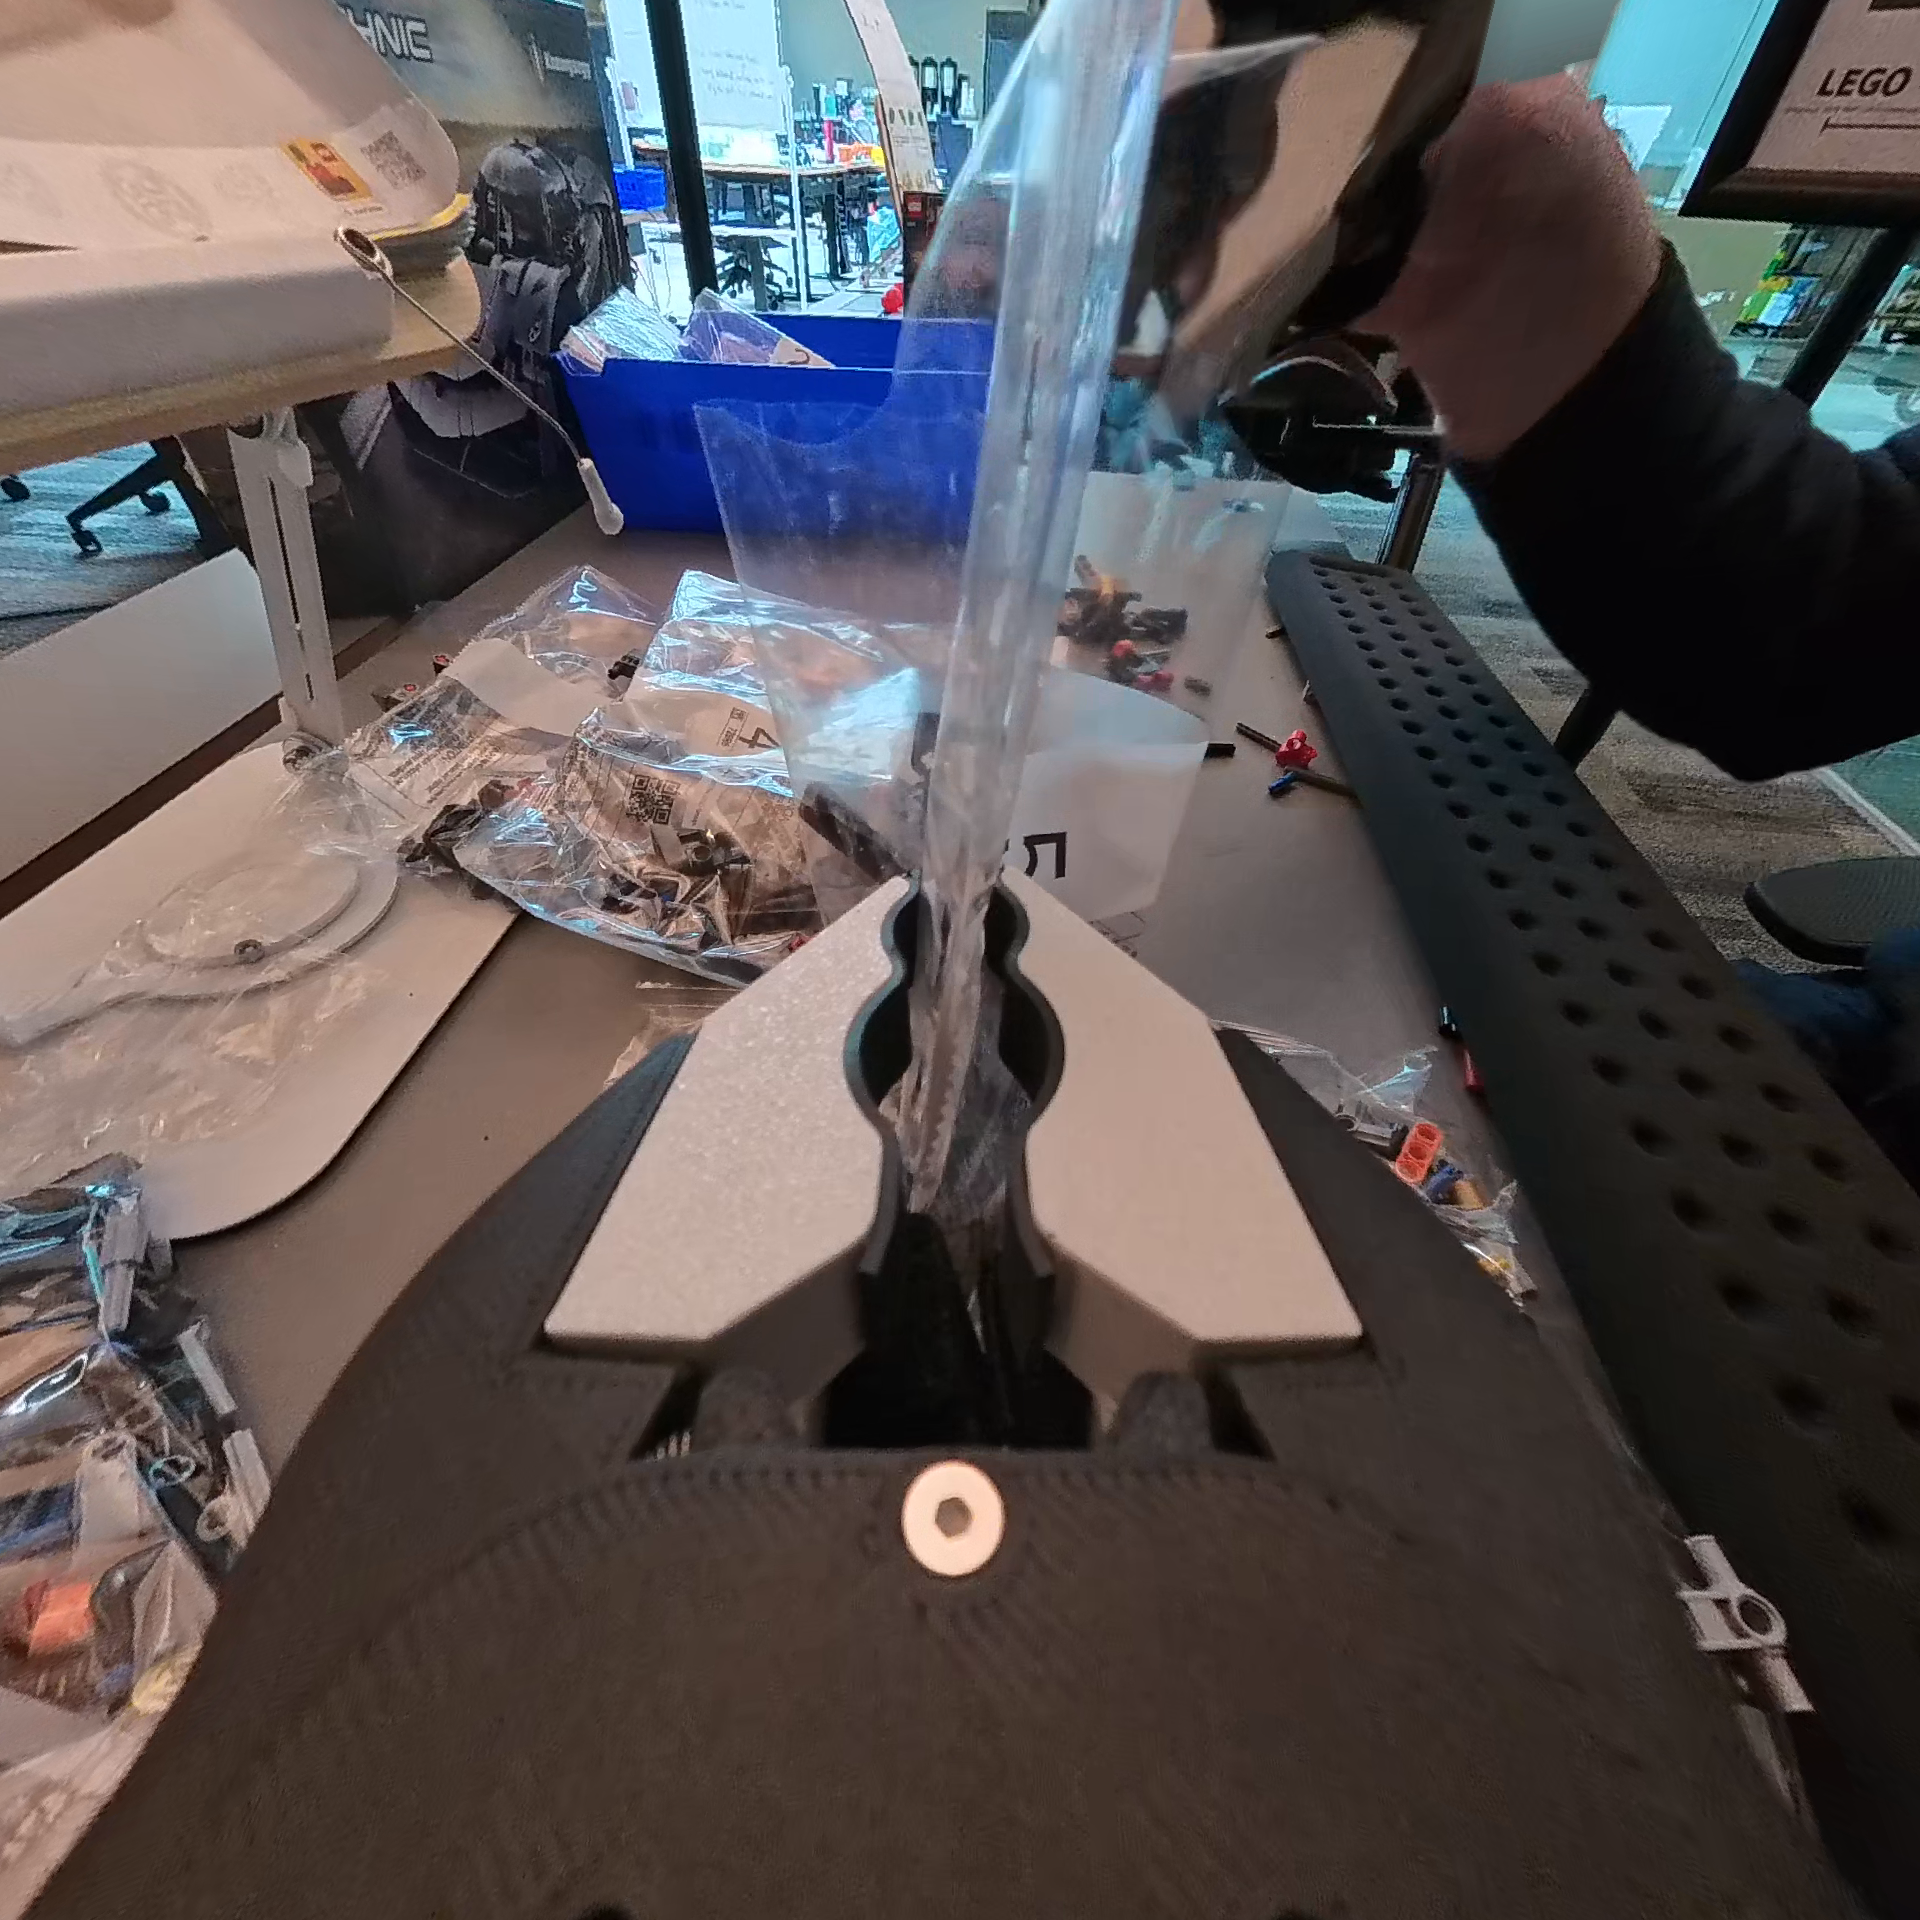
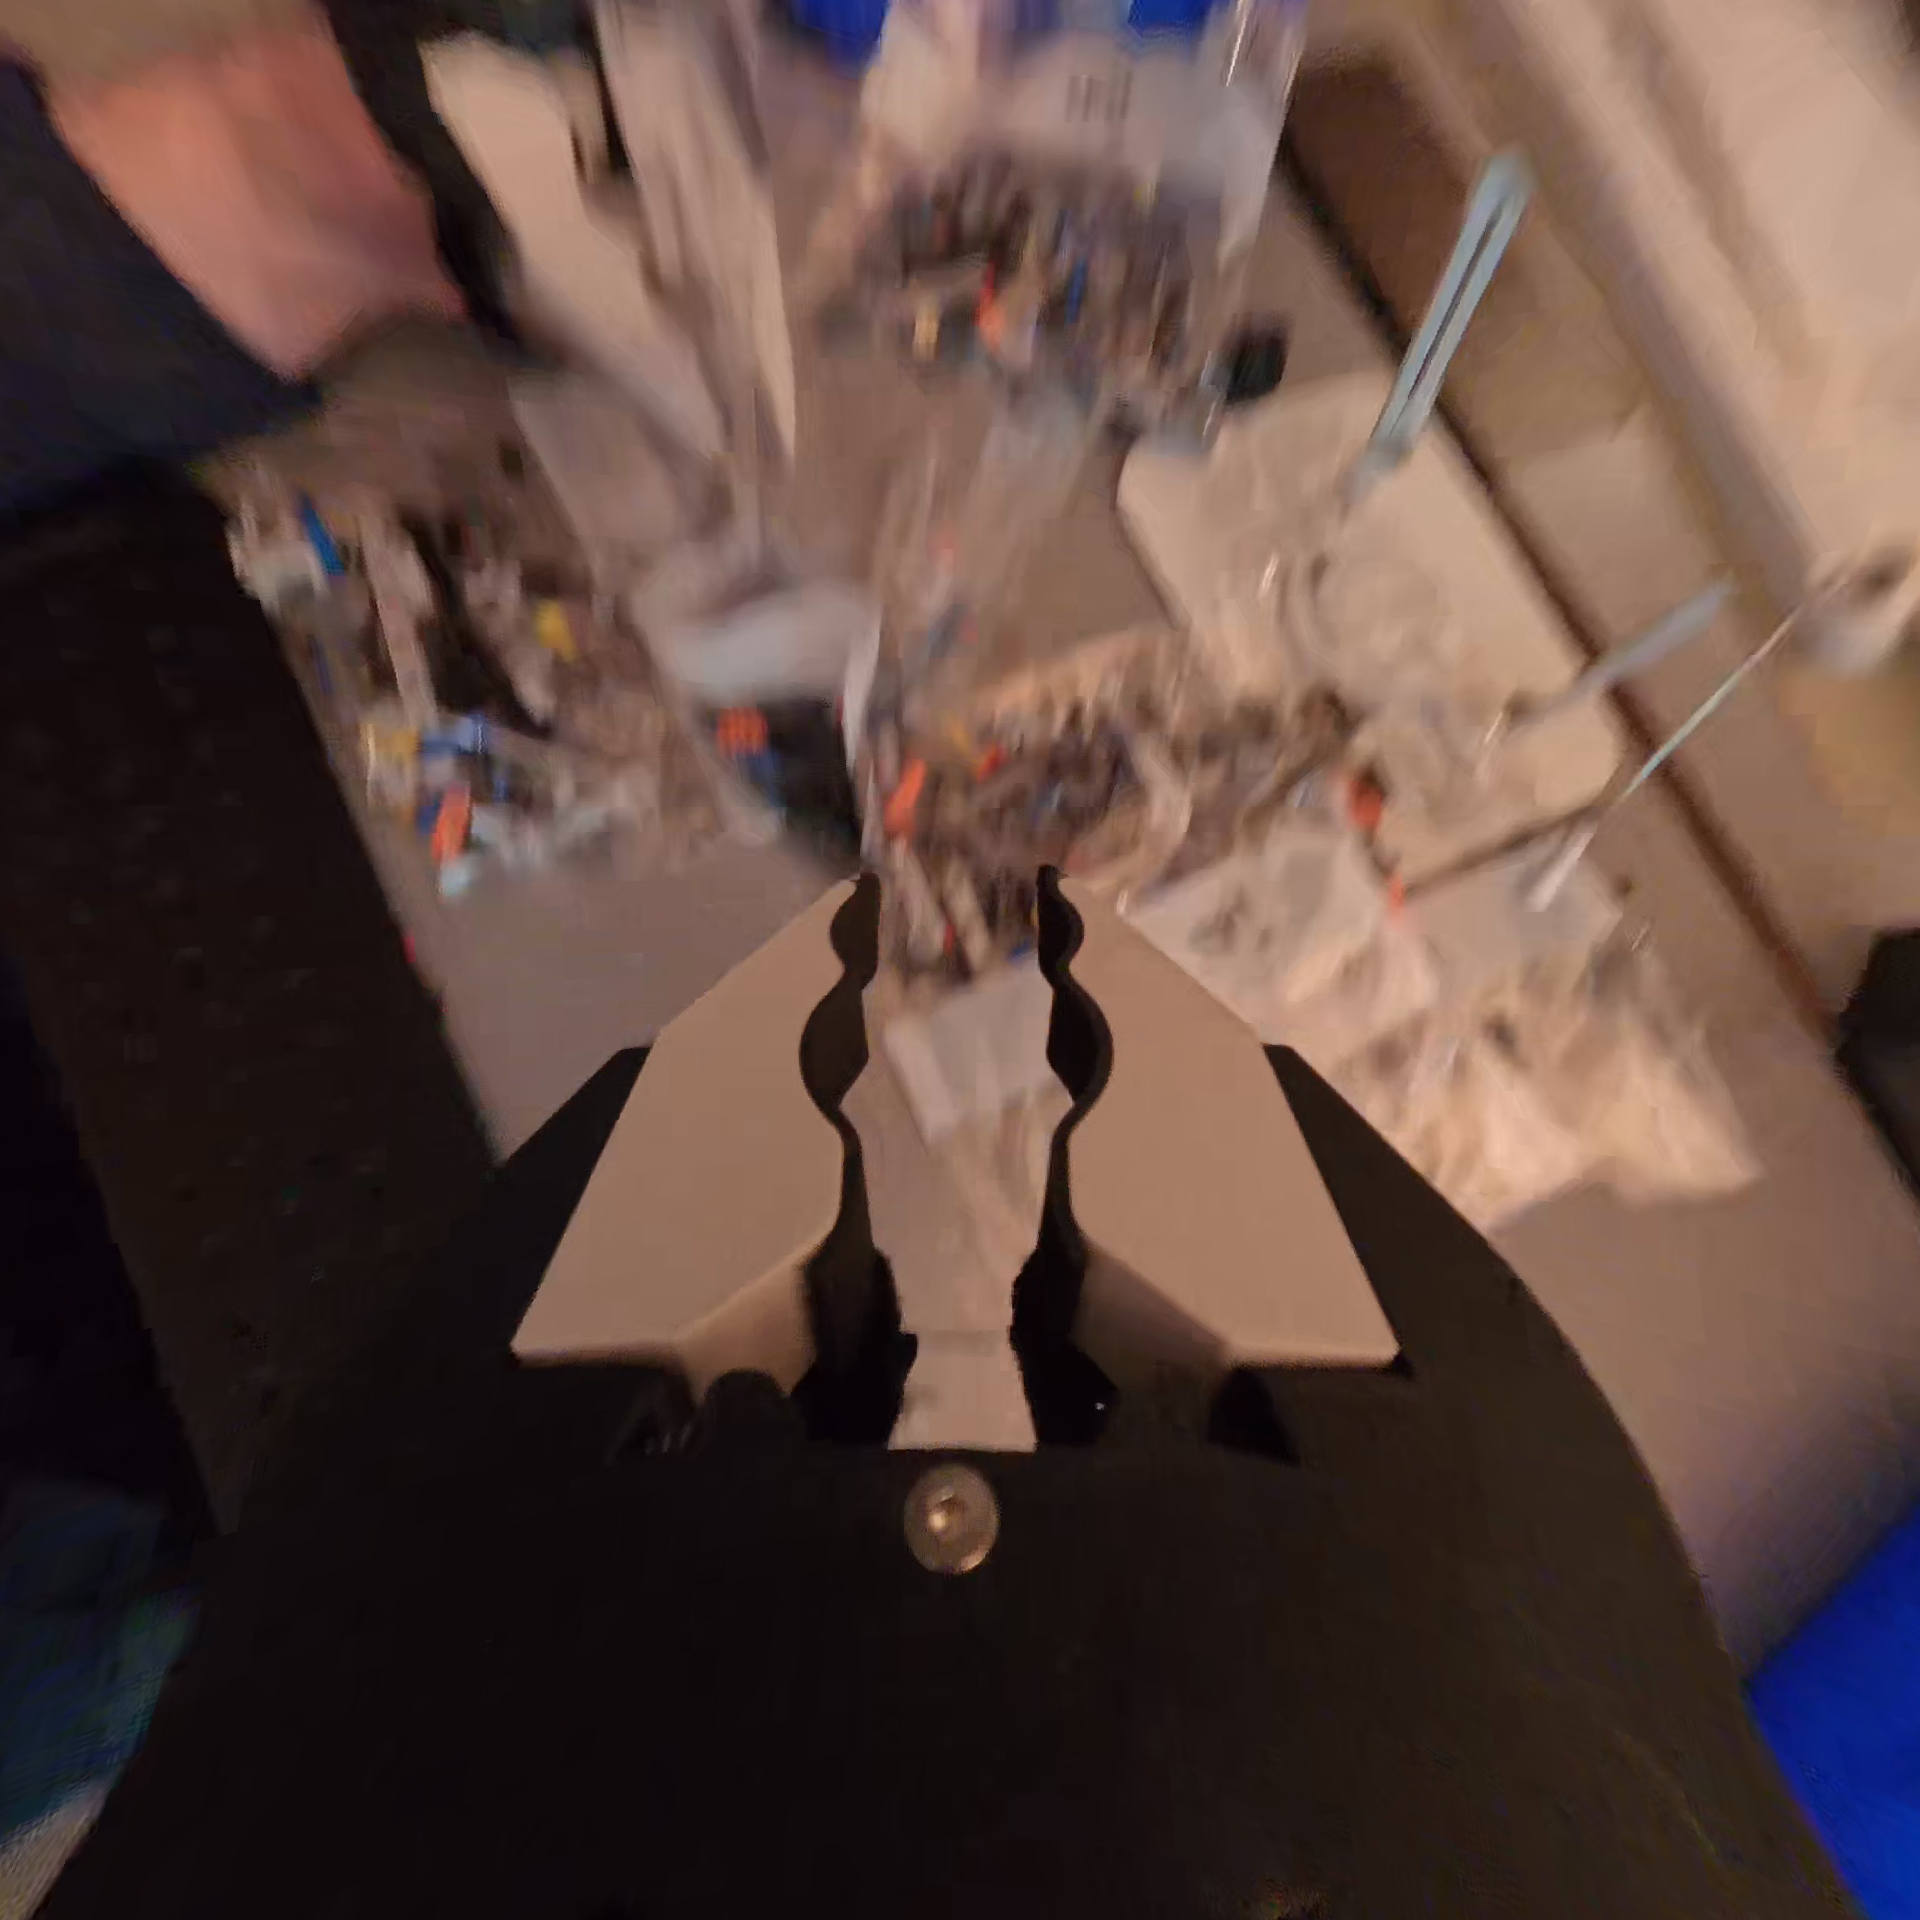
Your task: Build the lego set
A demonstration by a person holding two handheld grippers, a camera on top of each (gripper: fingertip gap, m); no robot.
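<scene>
My left gripper (image 1: pixel 951 914) jaws clamp a clear bag (image 1: pixel 997 582); right gripper (image 2: pixel 956 904) jaws apart w/ blurry plastic between, above bench (image 1: pixel 1278 935).

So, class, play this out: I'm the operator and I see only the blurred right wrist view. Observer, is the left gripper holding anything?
Observer: Yes, the left gripper has its jaws shut on a clear plastic bag.
Operator: Which way does the bag run?
Observer: Upward, toward the right gripper, which a hand holds.
Operator: Any loose parts nearby?
Observer: Small red and black pieces lie beyond the bag.
</scene>
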